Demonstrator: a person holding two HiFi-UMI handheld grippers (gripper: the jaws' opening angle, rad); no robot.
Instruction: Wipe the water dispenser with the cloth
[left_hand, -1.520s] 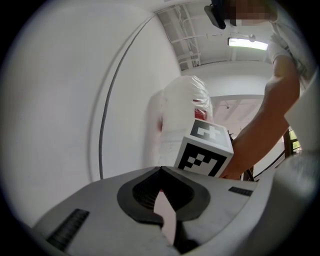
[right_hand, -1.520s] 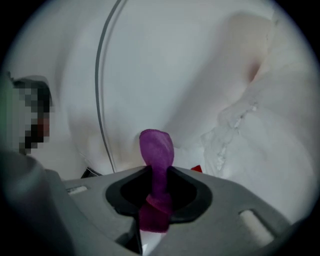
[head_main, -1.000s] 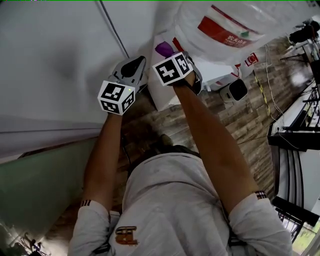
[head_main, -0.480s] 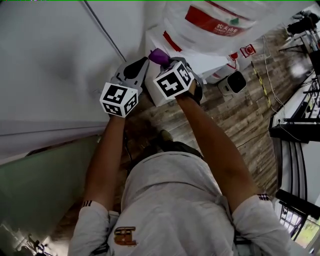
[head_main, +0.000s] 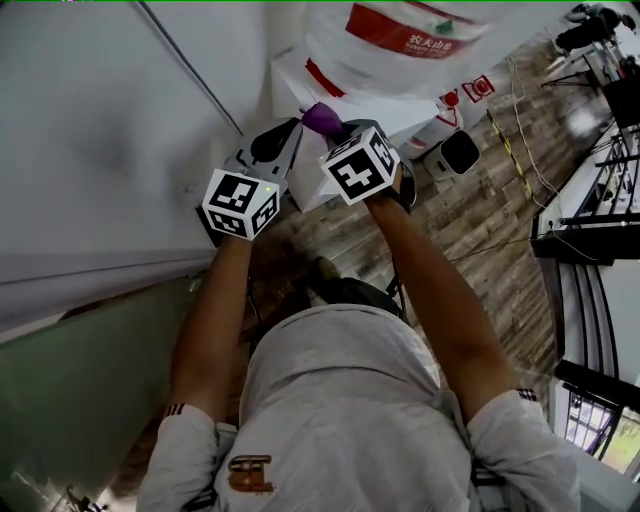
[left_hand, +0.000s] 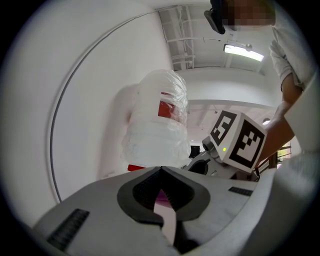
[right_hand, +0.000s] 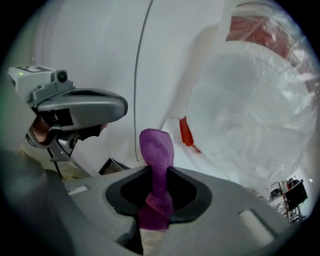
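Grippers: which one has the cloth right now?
The right gripper: its jaws pinch the purple cloth, which sticks out past them. The left gripper has its jaws together, no cloth protruding.

I have a white wall (head_main: 90, 130) with a thin dark line (head_main: 185, 72) running across it, and a wood-plank floor (head_main: 490, 210) carrying a small white device (head_main: 455, 152) with a dark face (its kind I cannot tell). Black frames (head_main: 590, 235) stand at the right edge. A ceiling light strip (left_hand: 244, 51) glows overhead.

The wood-plank floor (head_main: 470, 235) carries the white water dispenser (head_main: 300, 100) against the wall (head_main: 100, 120), a small dark-faced white device (head_main: 458, 152) just beside it, and loose cables (head_main: 512, 135) nearby.
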